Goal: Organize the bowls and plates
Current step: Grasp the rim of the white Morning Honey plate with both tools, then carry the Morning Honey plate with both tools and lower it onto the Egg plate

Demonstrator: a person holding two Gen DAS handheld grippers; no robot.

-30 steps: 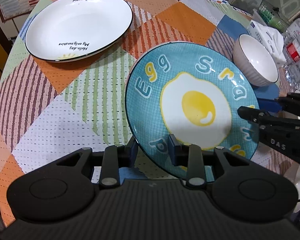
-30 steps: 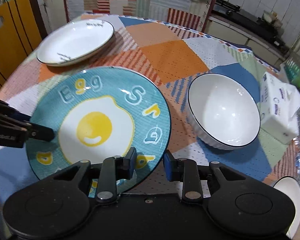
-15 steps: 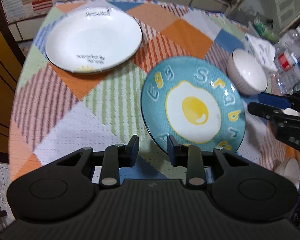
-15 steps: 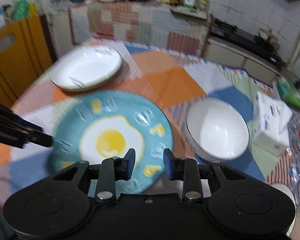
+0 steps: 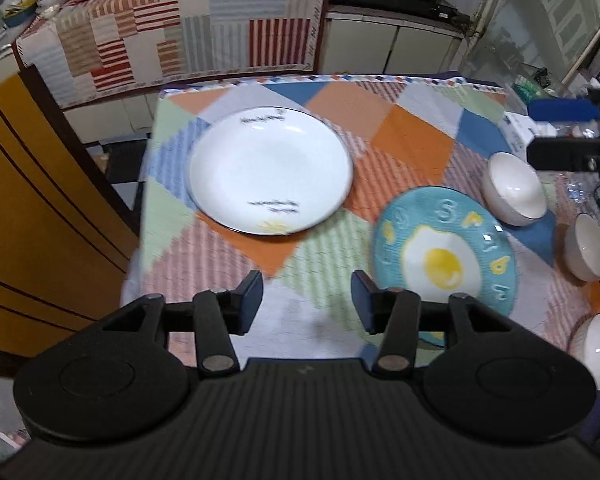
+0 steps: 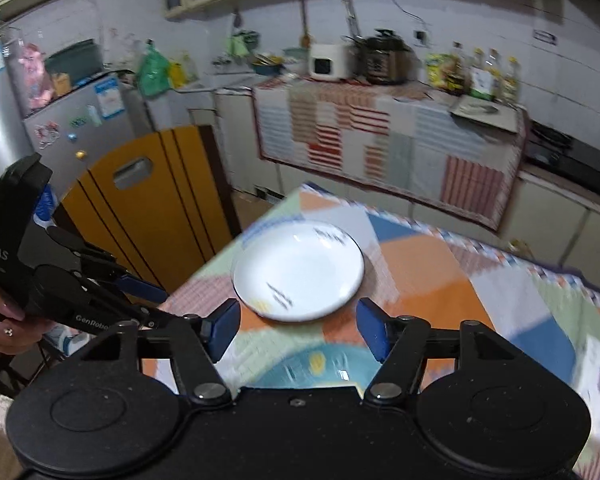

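the blue egg plate (image 5: 444,252) lies flat on the table (image 5: 416,144), released, so the step in hand looks like the changeover between one placing and the next pick. the left tool (image 5: 307,300) hangs above the cloth with its jaws opening and nothing between them. the right tool (image 6: 298,330) is likewise opening and empty, lifted high enough that its view takes in more kitchen than table.

taking the egg plate as the landmark: the white plate (image 5: 270,172) sits beyond it to the left, apart from it. a white bowl (image 5: 514,188) stands just beyond its far right edge, a second bowl (image 5: 588,248) is to its right, and a third bowl (image 5: 596,348) is nearer the camera on that side.

the next move probably calls for choosing one piece, likely the white plate or a bowl, and bringing a tool down to its rim with the jaws wide enough to straddle it.

a tissue pack (image 6: 596,364) and bottles crowd the right edge, leaving little room past the bowls. the two tools hang close together over the table and could collide.
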